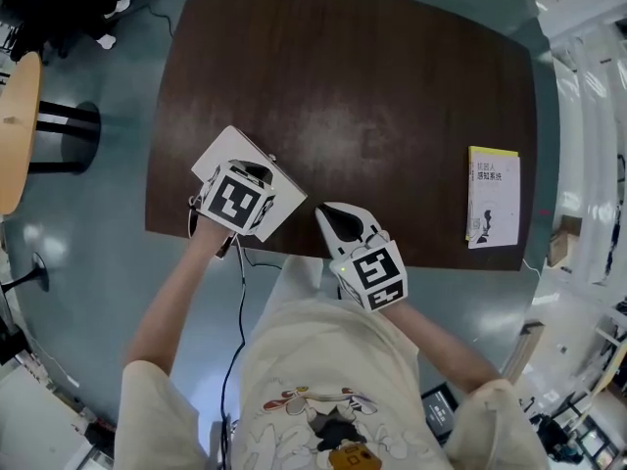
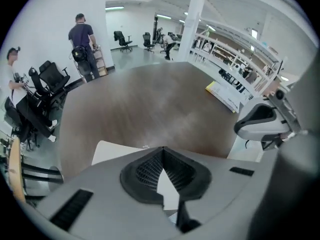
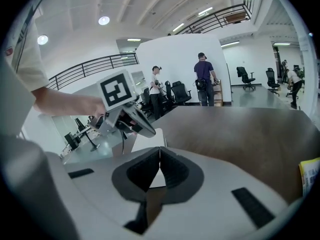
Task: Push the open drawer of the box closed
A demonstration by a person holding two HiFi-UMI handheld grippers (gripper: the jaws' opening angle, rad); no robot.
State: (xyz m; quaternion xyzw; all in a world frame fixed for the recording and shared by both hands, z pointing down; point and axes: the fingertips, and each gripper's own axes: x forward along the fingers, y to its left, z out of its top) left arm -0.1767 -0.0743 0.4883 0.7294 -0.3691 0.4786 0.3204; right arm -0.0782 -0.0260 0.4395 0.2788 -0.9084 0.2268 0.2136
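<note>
A white box [image 1: 221,157] lies at the near left of the dark brown table [image 1: 372,96]; its drawer cannot be made out from above. My left gripper [image 1: 257,172] hangs over the box, pointing steeply down, jaws shut and empty. In the left gripper view its closed tips [image 2: 163,148] hover above the box's white top [image 2: 112,151]. My right gripper [image 1: 323,211] is at the table's near edge, right of the box, shut with nothing held. In the right gripper view the closed tips [image 3: 160,148] point toward the box [image 3: 149,140] and the left gripper [image 3: 142,128].
A yellow and white book [image 1: 493,196] lies at the table's right side. A round wooden table [image 1: 15,125] stands on the floor at the left. A black cable [image 1: 240,292] hangs off the left gripper. People [image 2: 82,44] and office chairs [image 2: 50,79] stand farther off.
</note>
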